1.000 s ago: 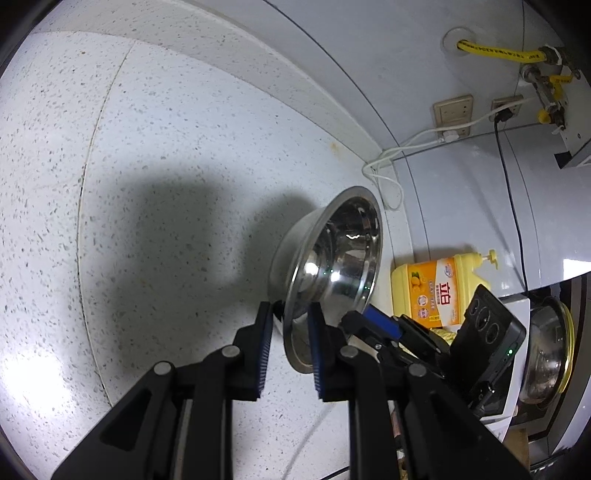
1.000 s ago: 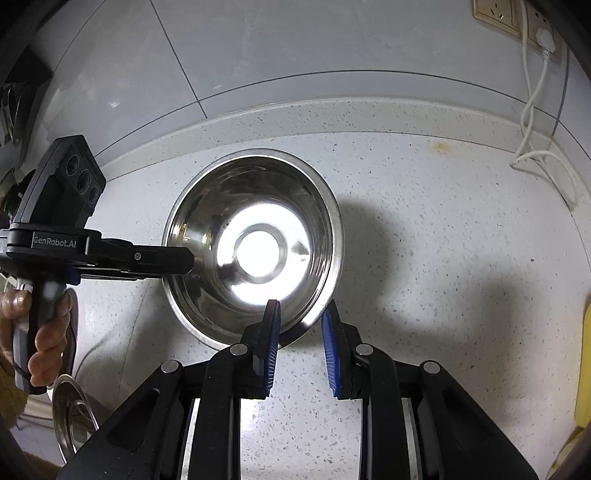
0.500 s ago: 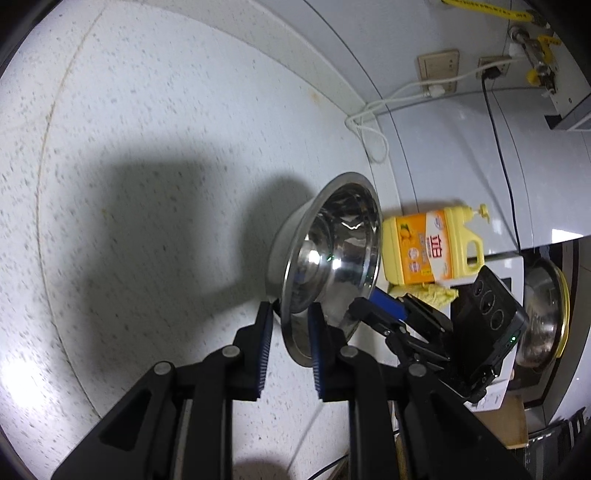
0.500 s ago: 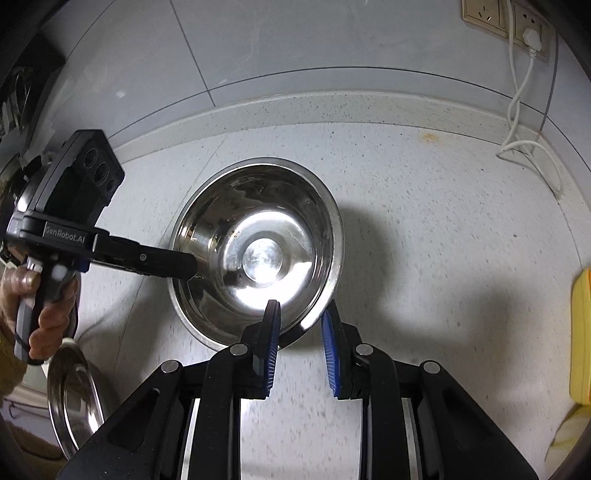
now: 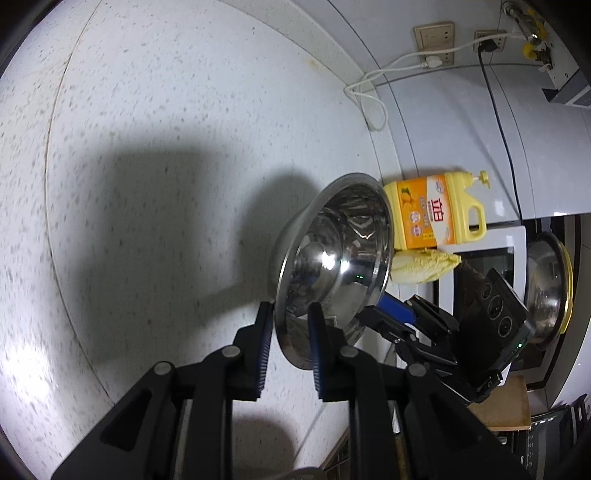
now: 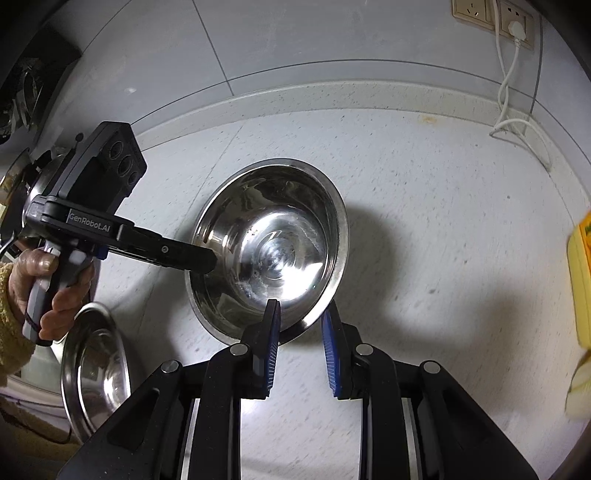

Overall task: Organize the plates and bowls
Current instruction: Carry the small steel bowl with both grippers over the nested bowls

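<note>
A shiny steel bowl (image 5: 332, 258) hangs tilted above the speckled white counter (image 5: 147, 129), held by both grippers at its rim. My left gripper (image 5: 290, 314) is shut on the near rim, one pad inside and one outside. In the right wrist view the same bowl (image 6: 273, 243) faces up, and my right gripper (image 6: 301, 314) is shut on its near rim. The left gripper (image 6: 207, 260) reaches in from the left, carried by a hand (image 6: 55, 288) in a yellow fleece sleeve. The right gripper's blue pad (image 5: 397, 312) shows behind the bowl.
A yellow detergent bottle (image 5: 432, 210) and a pale cabbage (image 5: 424, 266) lie by a white appliance (image 5: 517, 236), with another steel bowl (image 5: 550, 288) beyond. A second steel bowl (image 6: 96, 369) stands at lower left. Wall sockets (image 6: 476, 14) and a white cable (image 6: 517, 125) are at the back.
Both grippers have carried the bowl sideways along the counter toward the yellow bottle, which now enters the right wrist view. Both grips are unchanged.
</note>
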